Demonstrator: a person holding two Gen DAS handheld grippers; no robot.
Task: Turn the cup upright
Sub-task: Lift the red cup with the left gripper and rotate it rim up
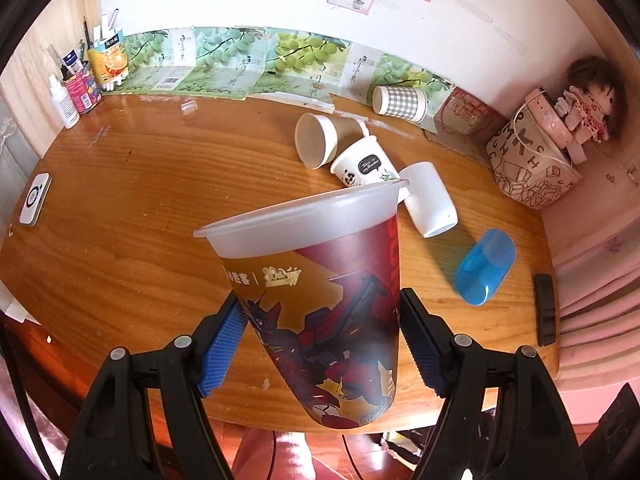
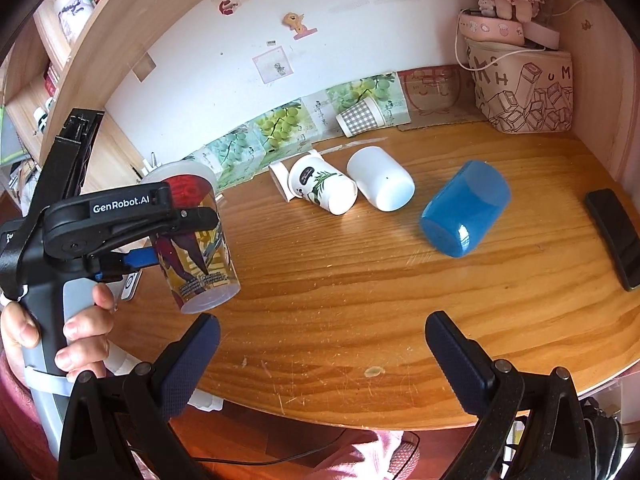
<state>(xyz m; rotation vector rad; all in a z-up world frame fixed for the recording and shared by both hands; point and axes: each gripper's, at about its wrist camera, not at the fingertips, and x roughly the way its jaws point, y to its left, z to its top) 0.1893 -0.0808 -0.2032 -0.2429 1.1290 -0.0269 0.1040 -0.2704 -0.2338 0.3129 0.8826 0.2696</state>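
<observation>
My left gripper (image 1: 320, 332) is shut on a frosted plastic cup with a red and yellow robot print (image 1: 320, 292). It holds the cup above the wooden table (image 1: 132, 240), mouth up and tilted. The same cup (image 2: 196, 236) and left gripper (image 2: 172, 236) show at the left of the right wrist view. My right gripper (image 2: 322, 344) is open and empty over the table's near edge. Several cups lie on their sides: a blue one (image 2: 464, 214), a white one (image 2: 382, 184), a panda-print one (image 2: 322, 190), a plain paper one (image 1: 320, 140) and a checked one (image 2: 360, 117).
A black phone (image 2: 616, 236) lies at the right edge. A printed bag (image 2: 524, 92) with a doll on top stands at the back right. Pens and bottles (image 1: 80, 76) stand at the back left. A white device (image 1: 36, 200) lies at the left.
</observation>
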